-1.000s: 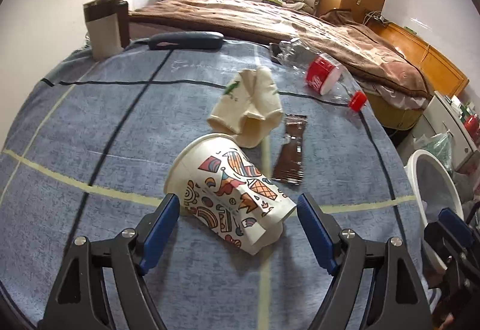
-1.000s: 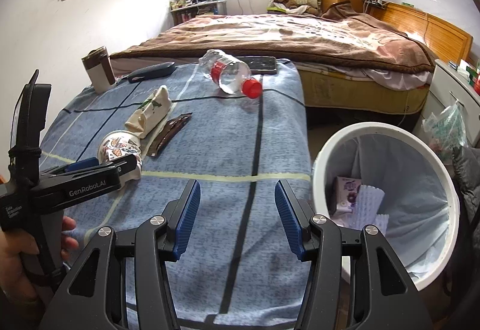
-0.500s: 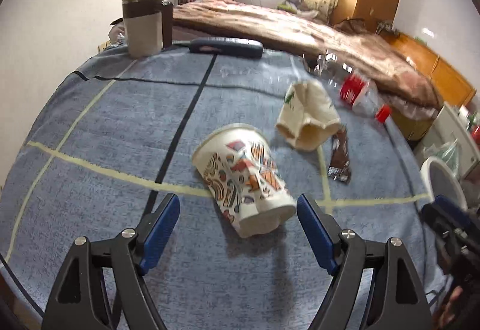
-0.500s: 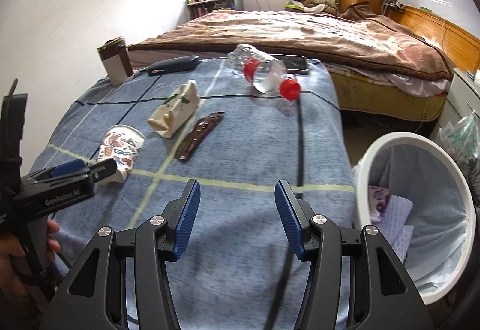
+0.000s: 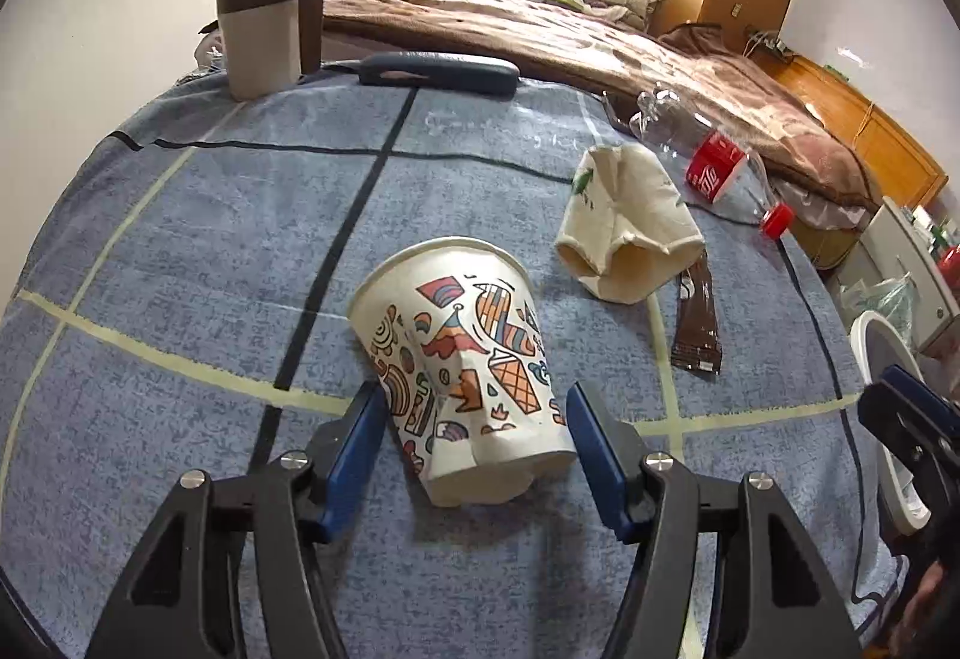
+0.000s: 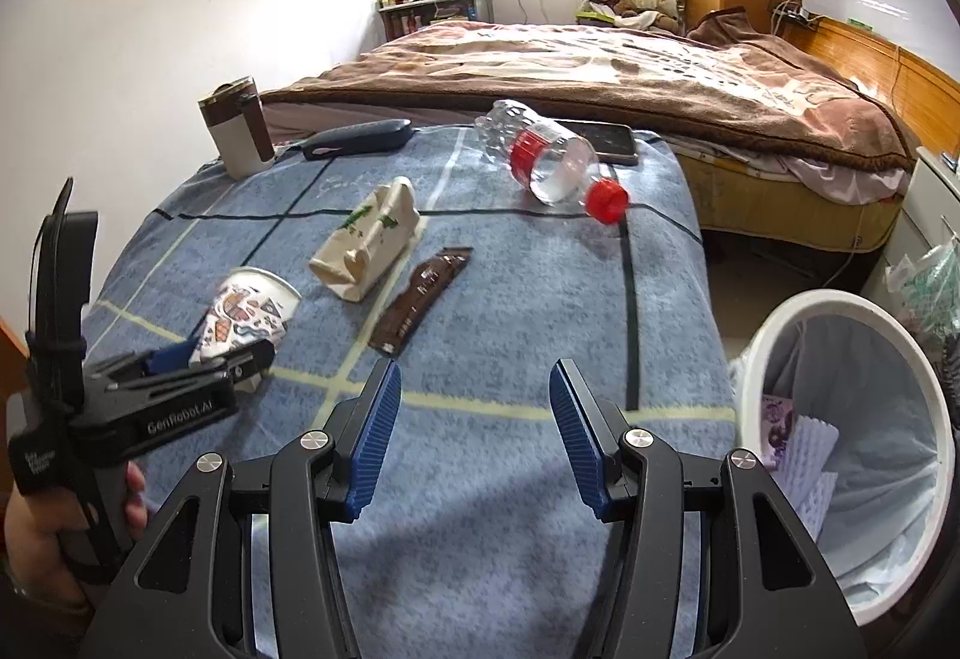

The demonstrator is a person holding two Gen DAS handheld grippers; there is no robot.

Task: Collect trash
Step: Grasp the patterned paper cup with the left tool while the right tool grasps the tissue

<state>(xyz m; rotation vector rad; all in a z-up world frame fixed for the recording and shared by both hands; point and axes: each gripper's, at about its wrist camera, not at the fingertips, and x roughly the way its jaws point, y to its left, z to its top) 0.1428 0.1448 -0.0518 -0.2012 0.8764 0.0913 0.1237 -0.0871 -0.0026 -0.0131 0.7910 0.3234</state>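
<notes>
The collecting was at an early stage, by the look of it. Low in the right wrist view's right side, the white bin [image 6: 780,335] already held a few pieces of paper waste, yet four items were left on the blue tabletop [image 5: 180,215].

Centre-low in the left wrist view, the left gripper [image 5: 468,419] had just been closing around the patterned paper cup [image 5: 462,359], which lay on its side with its base end between the jaws. The blue pads stood right at the cup's sides; a firm squeeze was not yet evident. The right gripper [image 6: 474,428], bottom centre of its own view, hung open and empty over bare cloth.

Left to gather were the crushed beige cup [image 5: 624,233], the brown wrapper [image 5: 696,323] touching it, and the clear bottle [image 6: 552,161] with a red cap further up.

At the upper left stood a brown-and-white tumbler [image 5: 261,35] with a dark case [image 5: 438,71] near it, and a phone [image 6: 606,140] lay behind the bottle; these seemed not to be trash. Nothing blocked the way to the bin.
</notes>
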